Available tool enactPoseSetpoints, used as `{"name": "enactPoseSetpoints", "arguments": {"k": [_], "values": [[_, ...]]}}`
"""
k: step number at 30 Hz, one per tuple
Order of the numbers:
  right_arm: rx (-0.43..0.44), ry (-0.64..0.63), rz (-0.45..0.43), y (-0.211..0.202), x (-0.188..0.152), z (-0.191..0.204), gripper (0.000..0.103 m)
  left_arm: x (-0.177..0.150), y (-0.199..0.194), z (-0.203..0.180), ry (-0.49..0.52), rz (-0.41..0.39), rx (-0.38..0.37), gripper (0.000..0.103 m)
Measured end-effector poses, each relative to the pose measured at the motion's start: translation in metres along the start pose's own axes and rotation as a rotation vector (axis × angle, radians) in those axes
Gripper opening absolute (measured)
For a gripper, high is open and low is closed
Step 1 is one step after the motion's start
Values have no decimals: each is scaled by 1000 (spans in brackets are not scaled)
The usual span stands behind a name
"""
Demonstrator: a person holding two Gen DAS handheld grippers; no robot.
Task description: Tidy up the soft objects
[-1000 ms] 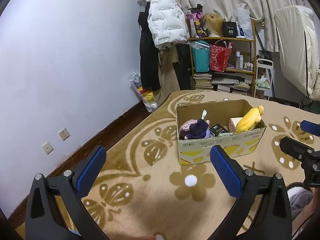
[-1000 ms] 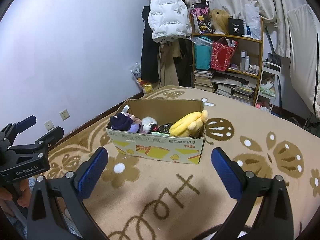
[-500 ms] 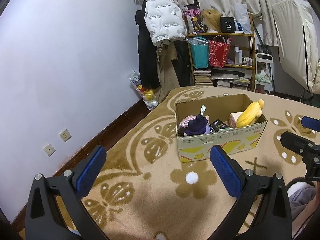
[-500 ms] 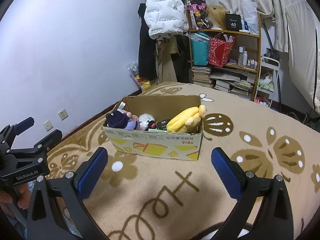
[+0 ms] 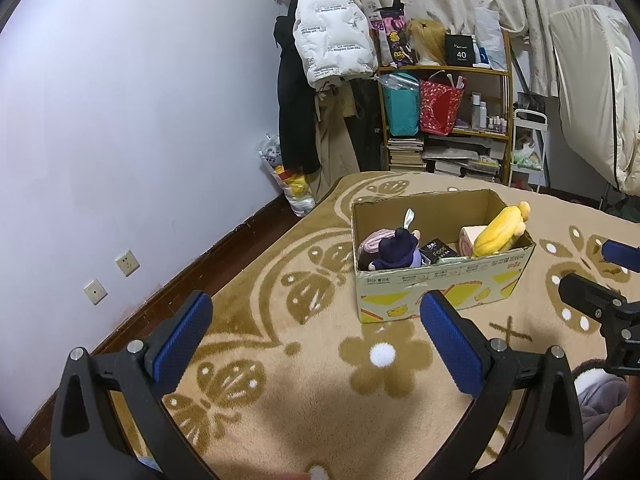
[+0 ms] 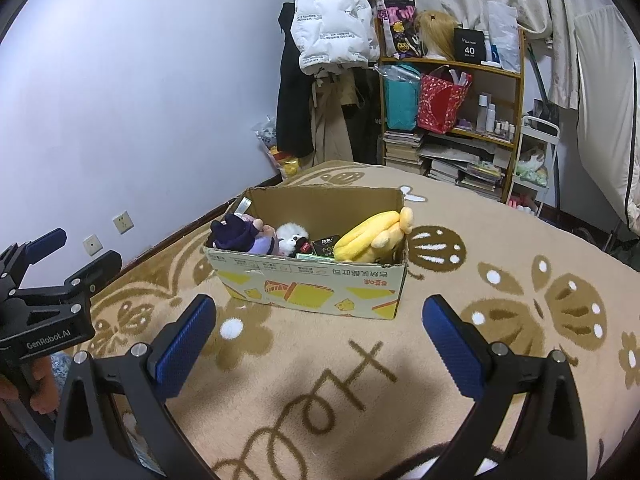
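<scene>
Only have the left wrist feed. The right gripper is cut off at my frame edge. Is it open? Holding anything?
Observer: The right gripper is wide open and empty, and it is pointed at the long side of the cardboard box.
Operator: Anything in the box hidden from me behind the purple plush?
Observer: Yes. A white fluffy plush sits between the purple plush and the black carton.
Operator: How does my left gripper look from over there?
Observer: The left gripper is off to the left of the box with its jaws apart, and a GenRobot.AI label shows on its body.
</scene>
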State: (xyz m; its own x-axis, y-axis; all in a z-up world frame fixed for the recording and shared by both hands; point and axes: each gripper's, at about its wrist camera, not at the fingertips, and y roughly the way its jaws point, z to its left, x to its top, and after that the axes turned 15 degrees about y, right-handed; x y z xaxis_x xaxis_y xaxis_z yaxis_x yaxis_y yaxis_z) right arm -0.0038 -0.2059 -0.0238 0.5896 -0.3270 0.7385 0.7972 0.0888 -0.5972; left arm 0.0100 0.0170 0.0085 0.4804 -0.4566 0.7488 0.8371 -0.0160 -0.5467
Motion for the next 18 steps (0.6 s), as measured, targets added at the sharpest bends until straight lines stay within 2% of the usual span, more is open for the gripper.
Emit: {"name": "enactPoseSetpoints", "arguments": {"k": [18], "values": [[3,0,10,1,-3,1,103,0,-1,-3,14,-12,-7,103]]}}
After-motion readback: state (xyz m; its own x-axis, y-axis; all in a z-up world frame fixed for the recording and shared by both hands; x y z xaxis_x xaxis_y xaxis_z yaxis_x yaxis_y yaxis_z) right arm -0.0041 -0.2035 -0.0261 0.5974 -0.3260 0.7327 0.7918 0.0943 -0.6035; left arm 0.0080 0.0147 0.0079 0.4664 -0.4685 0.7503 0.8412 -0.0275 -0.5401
